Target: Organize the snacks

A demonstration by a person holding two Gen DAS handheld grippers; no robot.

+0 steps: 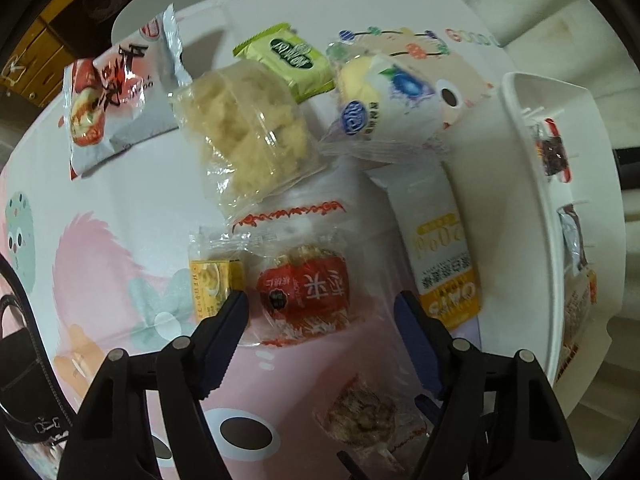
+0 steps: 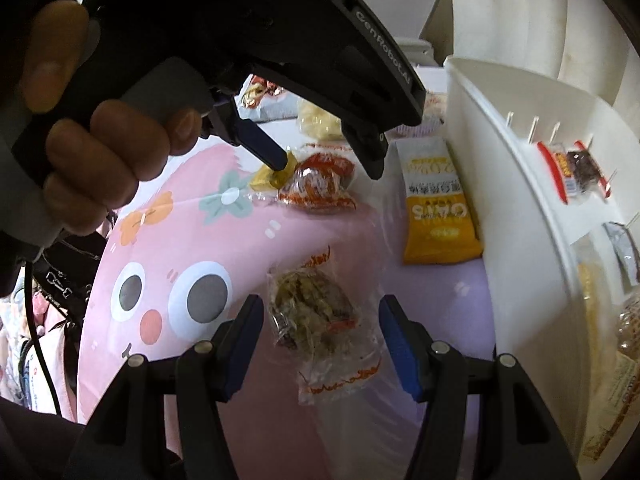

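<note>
My left gripper (image 1: 320, 304) is open, its jaws on either side of a red-wrapped snack (image 1: 306, 290) on the pink cartoon tablecloth; the left fingertip touches a small yellow snack (image 1: 214, 286). In the right wrist view the left gripper (image 2: 328, 164) hovers over the same red snack (image 2: 320, 184). My right gripper (image 2: 320, 320) is open around a clear-wrapped brown snack (image 2: 316, 308), which also shows in the left wrist view (image 1: 362, 416). A white divided organizer tray (image 2: 516, 208) stands at the right with several snacks inside.
More snacks lie behind: a yellow-white oats packet (image 1: 444, 256), a clear pack of pale crisps (image 1: 244, 132), a green packet (image 1: 288, 60), a red-white bag (image 1: 108, 100), a blueberry bun (image 1: 380, 100). The tray's rim (image 1: 532, 184) is at the right.
</note>
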